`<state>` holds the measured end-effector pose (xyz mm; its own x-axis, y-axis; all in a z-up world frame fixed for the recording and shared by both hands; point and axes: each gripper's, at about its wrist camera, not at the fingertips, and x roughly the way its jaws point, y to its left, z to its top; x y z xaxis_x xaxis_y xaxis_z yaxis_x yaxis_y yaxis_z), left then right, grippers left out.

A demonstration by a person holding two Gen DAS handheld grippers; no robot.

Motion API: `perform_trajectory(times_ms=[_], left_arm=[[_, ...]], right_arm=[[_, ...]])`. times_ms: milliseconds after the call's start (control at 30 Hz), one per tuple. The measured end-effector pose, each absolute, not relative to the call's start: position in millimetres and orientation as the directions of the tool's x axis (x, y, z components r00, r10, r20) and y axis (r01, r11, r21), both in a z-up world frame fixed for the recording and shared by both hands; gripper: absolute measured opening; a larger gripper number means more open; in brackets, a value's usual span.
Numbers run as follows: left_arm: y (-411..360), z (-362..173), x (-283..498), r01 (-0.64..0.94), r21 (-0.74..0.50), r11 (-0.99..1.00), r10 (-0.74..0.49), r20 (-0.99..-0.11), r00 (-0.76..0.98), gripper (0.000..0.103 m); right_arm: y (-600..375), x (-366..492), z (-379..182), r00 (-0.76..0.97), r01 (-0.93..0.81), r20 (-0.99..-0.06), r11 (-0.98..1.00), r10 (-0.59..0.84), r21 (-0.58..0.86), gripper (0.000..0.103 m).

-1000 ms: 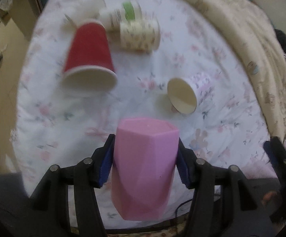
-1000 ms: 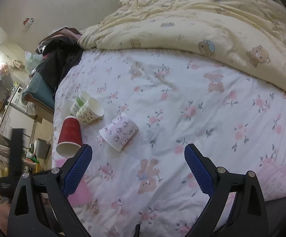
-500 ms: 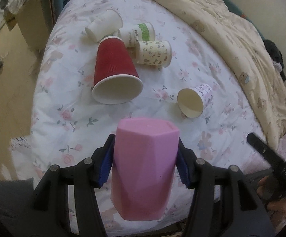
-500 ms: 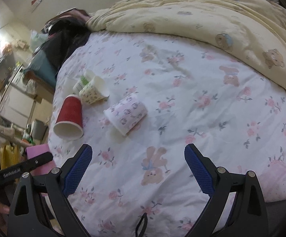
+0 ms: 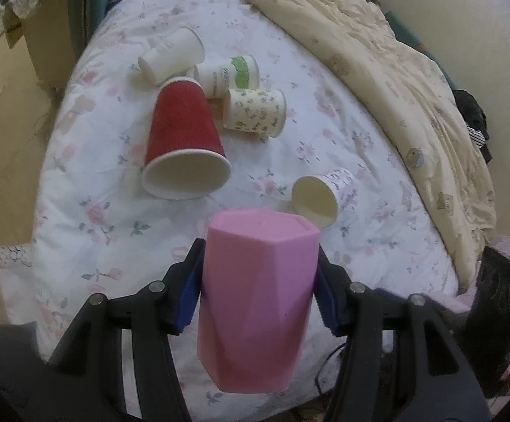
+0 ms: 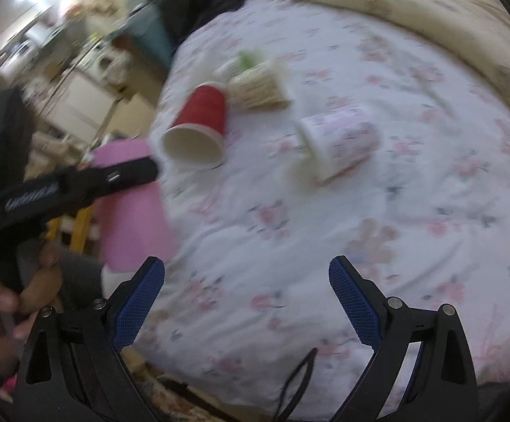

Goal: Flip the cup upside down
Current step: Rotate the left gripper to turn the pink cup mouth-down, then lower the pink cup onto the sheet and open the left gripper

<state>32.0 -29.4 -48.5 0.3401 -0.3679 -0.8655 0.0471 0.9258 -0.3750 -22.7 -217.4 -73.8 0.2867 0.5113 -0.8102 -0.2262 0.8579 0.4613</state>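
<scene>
Swung right since earlier, left gripper [image 5: 258, 295] fingers clamping pink cup [image 5: 256, 302], right gripper [image 6: 246, 302] wide; risks slipping mid-flip.

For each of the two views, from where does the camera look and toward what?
Left wrist: behind the left gripper, facing the bed; its blue pads clamp the pink cup.
Right wrist: behind the open right gripper, facing the bed; a hand holding the left gripper shows at left.
Shared: pink cup, red cup, floral sheet.
</scene>
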Motion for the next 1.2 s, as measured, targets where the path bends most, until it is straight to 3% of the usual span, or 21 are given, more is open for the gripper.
perform_trajectory(times_ms=[100, 267, 600, 900, 1200], left_arm=[[-35.6, -47.1, 30.8, 0.061, -0.365, 0.929, -0.363, -0.867, 0.341, 0.053], [-42.8, -47.4, 28.3, 0.081, -0.386, 0.919, -0.391, -0.863, 0.321, 0.053], [-46.1, -39.3, 25.4, 0.116, -0.404, 0.907, -0.42, -0.855, 0.303, 0.052], [-53.4, -29.6, 25.2, 0.148, -0.291, 0.945, -0.325, -0.885, 0.332, 0.052], [-75.1, -45.4, 46.5, 0.078, -0.152, 0.985, -0.169, -0.93, 0.328, 0.052]], right_arm=[[-206.2, -23.1, -76.5, 0.223, -0.249, -0.759, 0.788, 0.612, 0.563, 0.097], [-202.1, -19.2, -88.2, 0.179, -0.216, -0.753, 0.772, 0.633, 0.598, 0.097], [-217.9, -11.9, -99.4, 0.202, -0.131, -0.805, 0.83, 0.557, 0.542, 0.097], [-239.3, -9.5, -93.6, 0.256, -0.071, -0.796, 0.832, 0.549, 0.551, 0.097], [-310.0, -30.7, -51.9, 0.523, 0.16, -0.827, 0.929, 0.208, 0.335, 0.097]])
